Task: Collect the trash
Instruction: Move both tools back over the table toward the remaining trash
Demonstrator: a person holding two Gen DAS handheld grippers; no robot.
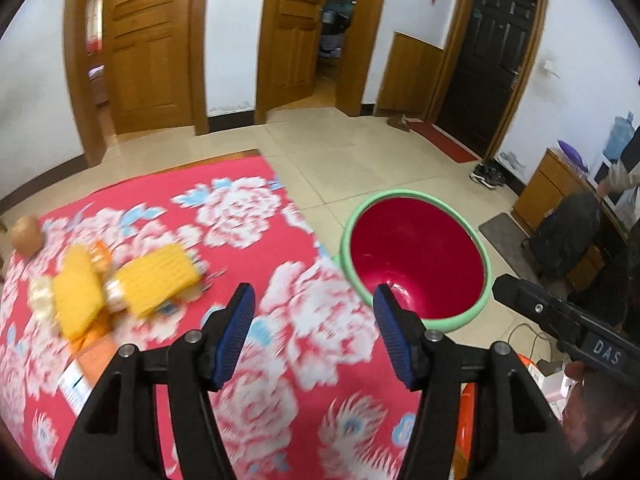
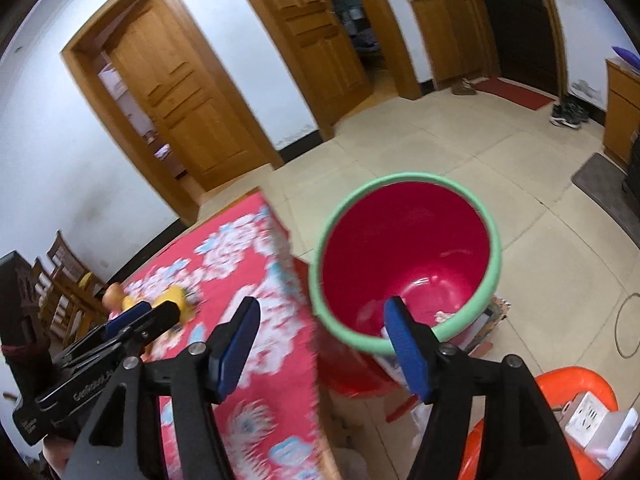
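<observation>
A red bin with a green rim (image 1: pixel 416 256) stands on the floor beside the table's right edge; it also shows in the right wrist view (image 2: pixel 404 256), with some pale scraps at its bottom. Yellow corn pieces and wrappers (image 1: pixel 120 284) lie on the red floral tablecloth (image 1: pixel 280 280) at the left, small in the right wrist view (image 2: pixel 172 300). My left gripper (image 1: pixel 314 336) is open and empty over the cloth, right of the corn. My right gripper (image 2: pixel 320 344) is open and empty at the table edge by the bin.
A brown round thing (image 1: pixel 26 232) sits at the table's far left. An orange basin (image 2: pixel 560 420) with a white power strip is on the floor lower right. Wooden doors, a dark door, shoes and a cabinet (image 1: pixel 556 188) line the room. Chairs (image 2: pixel 60 276) stand at left.
</observation>
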